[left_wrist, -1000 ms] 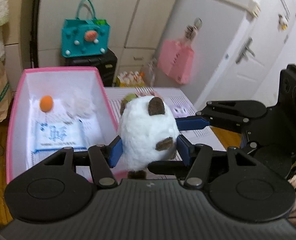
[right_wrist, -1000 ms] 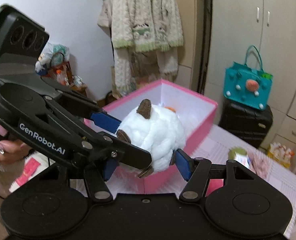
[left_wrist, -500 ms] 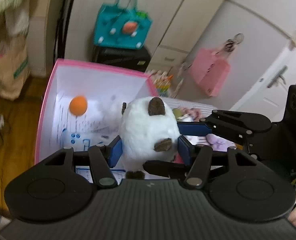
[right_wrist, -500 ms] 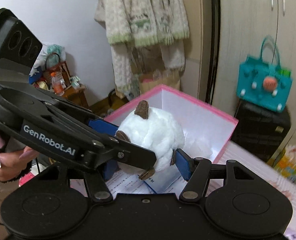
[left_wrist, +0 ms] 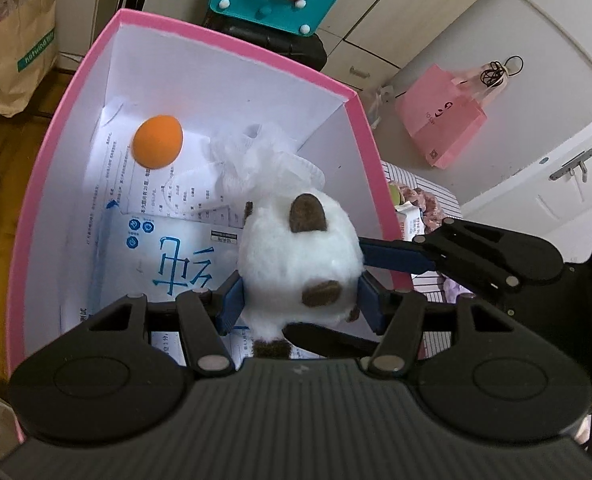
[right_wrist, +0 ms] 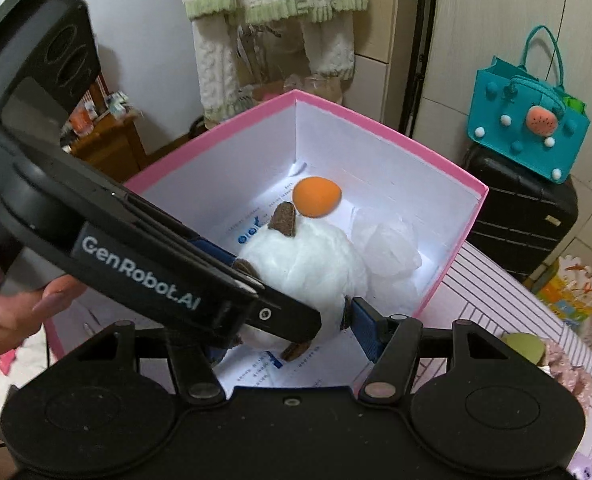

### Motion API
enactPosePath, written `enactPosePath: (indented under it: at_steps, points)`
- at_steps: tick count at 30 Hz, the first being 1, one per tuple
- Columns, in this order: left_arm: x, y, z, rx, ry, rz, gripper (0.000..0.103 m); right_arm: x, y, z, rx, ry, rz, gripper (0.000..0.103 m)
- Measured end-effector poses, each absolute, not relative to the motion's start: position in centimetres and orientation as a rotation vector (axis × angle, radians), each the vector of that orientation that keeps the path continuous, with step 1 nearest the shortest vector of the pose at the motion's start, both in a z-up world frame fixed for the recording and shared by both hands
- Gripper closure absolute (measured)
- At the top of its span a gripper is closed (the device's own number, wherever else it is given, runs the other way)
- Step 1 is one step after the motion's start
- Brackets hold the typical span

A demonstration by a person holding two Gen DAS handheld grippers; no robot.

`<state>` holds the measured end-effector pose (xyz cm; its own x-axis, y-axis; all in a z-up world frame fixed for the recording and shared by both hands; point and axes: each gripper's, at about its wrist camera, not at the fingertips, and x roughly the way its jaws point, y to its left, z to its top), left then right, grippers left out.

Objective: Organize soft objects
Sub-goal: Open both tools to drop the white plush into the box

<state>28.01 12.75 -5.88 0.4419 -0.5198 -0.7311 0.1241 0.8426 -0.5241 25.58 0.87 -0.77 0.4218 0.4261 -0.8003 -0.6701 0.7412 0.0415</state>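
A round white plush toy [left_wrist: 296, 256] with brown ears and feet is held between both grippers, above the inside of the pink box [left_wrist: 232, 40]. My left gripper [left_wrist: 298, 300] is shut on its sides. My right gripper [right_wrist: 292, 320] is shut on it from the other direction; the plush [right_wrist: 308, 264] shows there too. In the box [right_wrist: 380, 120] lie an orange soft ball [left_wrist: 158, 142], also in the right wrist view [right_wrist: 316, 202], a white mesh puff [left_wrist: 256, 156], and a blue-printed tissue pack [left_wrist: 168, 256].
A striped table [right_wrist: 496, 304] stands to the box's right, with a small green item [right_wrist: 524, 346]. A teal felt bag [right_wrist: 524, 128] sits on a black suitcase [right_wrist: 524, 220]. A pink paper bag [left_wrist: 444, 120] hangs by a door. A brown paper bag [left_wrist: 12, 48] stands on the floor.
Both grippers have carried the plush from beside the box to over its inside and tilted downward. The grip on the plush is unchanged.
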Motion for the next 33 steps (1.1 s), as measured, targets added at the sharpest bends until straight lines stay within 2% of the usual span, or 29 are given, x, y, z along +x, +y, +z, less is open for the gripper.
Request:
enactPosePath:
  at_steps: [10,24,33]
  points:
    - [26.5,12.1,-5.5,-0.396,0.982,-0.361,0.045,24.0,0.9,-0.5,-0.448,0.791,0.645,0.035]
    - [19.8,10.8,-1.7,-0.302,0.762,-0.286,0.043,20.4,-3.0,2.4,-0.304,0.778,0.758,0.036]
    - [16.2,8.7,0.8,-0.210,0.780,-0.332,0.043,15.3,-6.3,5.7,-0.245,0.731,0.751,0.036]
